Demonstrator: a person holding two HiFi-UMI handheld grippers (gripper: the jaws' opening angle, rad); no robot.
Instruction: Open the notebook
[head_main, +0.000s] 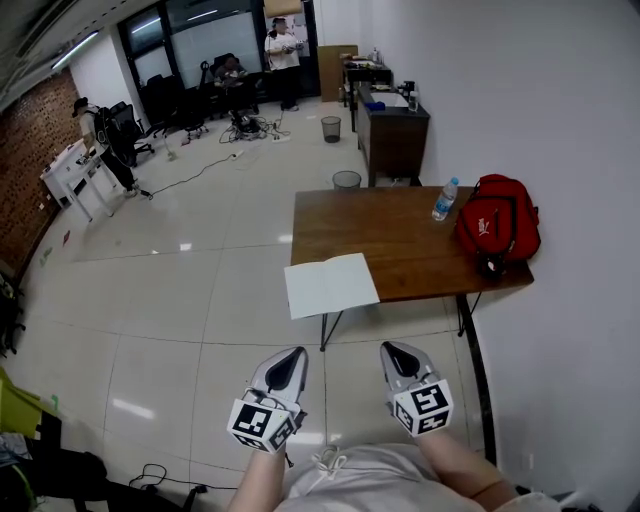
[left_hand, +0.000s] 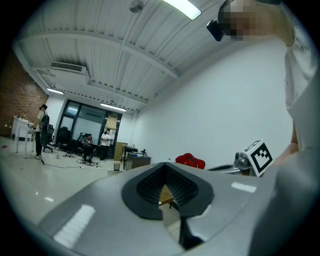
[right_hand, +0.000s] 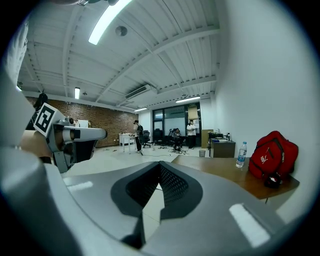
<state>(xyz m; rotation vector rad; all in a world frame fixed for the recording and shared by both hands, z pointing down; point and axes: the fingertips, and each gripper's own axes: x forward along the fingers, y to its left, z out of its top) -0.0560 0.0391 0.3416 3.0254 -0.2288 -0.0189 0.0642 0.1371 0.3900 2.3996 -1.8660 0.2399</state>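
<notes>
- Notebook (head_main: 331, 285): lies flat on the counter's (head_main: 400, 240) near-left corner, with its near edge hanging off the counter's front.
- It shows one plain white face. Can't tell cover from page at this range, so this fits either a closed notebook or one already laid open.
- Handling guess: thin, light, floppy paper. It's likely to slide on the smooth counter if pushed, and the sheets crease easily.
- Best hold looks like the overhanging edge or a free corner, pinched lightly, with the rest pinned to the counter.
- Left gripper (head_main: 297, 353): fingers clenched tip to tip, nothing between them, touching nothing. It hangs over the floor, well short of the counter.
- Right gripper (head_main: 389, 348): same. Fingers closed on nothing, well short of the counter.
- Bottle (head_main: 444, 200) and red bag (head_main: 498, 222): at the counter's right end.
</notes>
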